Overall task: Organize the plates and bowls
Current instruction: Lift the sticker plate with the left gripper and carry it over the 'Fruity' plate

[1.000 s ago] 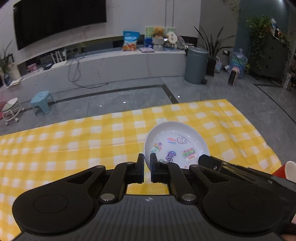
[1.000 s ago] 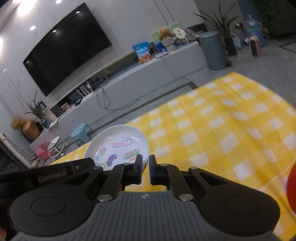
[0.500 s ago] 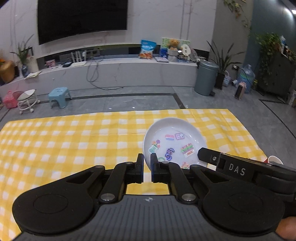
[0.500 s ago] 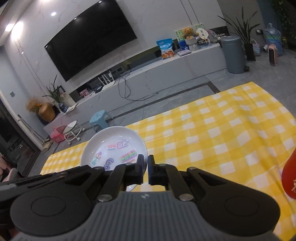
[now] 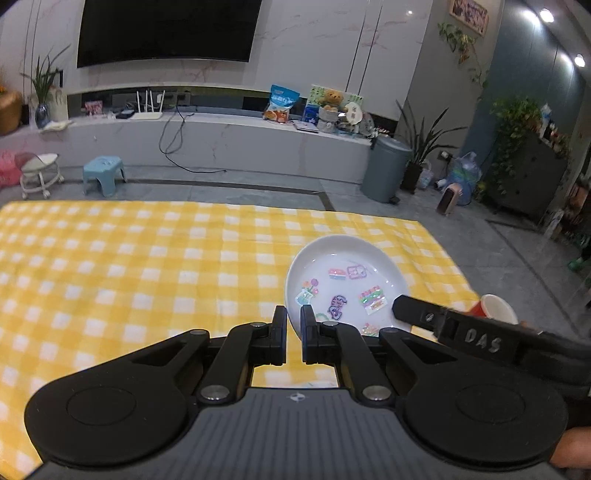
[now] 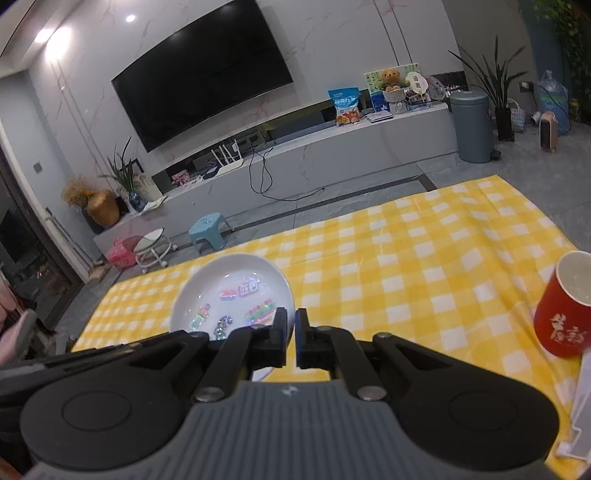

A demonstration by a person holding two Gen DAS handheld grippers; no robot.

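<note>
White plate (image 5: 347, 282), bearing colourful stickers, is sitting on the yellow checked cloth (image 5: 147, 266) near its right edge. Left gripper (image 5: 293, 326) and right gripper (image 6: 290, 328) are each pinching the plate's near rim between nearly closed jaws. A red cup (image 6: 563, 306) is standing on the cloth, well right of the plate.

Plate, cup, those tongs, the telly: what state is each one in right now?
white plate: face up, stickers inside, no food, pinched at opposite rims by both tongs.
left tongs: closed on the plate's rim.
right tongs: closed on the plate's rim.
red cup: upright on the cloth, looks empty.
television: screen dark.
bin: lid shut.
</note>
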